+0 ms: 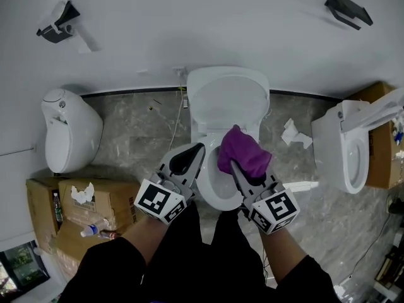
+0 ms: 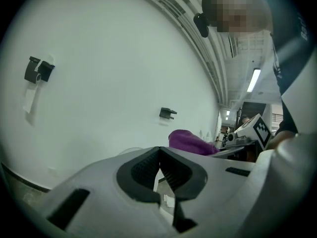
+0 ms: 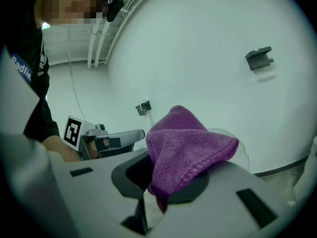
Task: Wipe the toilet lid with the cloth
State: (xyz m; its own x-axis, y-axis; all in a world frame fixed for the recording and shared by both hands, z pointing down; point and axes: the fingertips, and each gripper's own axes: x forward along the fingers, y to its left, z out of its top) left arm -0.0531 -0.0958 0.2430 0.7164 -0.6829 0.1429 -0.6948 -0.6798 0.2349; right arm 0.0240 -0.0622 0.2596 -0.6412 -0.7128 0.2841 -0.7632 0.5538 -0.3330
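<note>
A white toilet stands against the far wall with its lid [image 1: 228, 95] raised upright and the bowl [image 1: 218, 191] open below. My right gripper [image 1: 235, 164] is shut on a purple cloth [image 1: 243, 152], which bunches up above the bowl's front half. The cloth [image 3: 184, 150] fills the middle of the right gripper view, pinched between the dark pads. My left gripper [image 1: 201, 148] is shut with nothing in it, hovering over the bowl's left rim; its pads [image 2: 171, 175] meet in the left gripper view, where the cloth [image 2: 190, 142] shows to the right.
A wall urinal [image 1: 66, 131] hangs at the left above cardboard boxes [image 1: 85, 213] with bottles. A second toilet [image 1: 347, 147] stands at the right beside another box. Crumpled paper [image 1: 294, 133] lies on the marble floor. Two dark brackets [image 1: 347, 8] are fixed on the wall.
</note>
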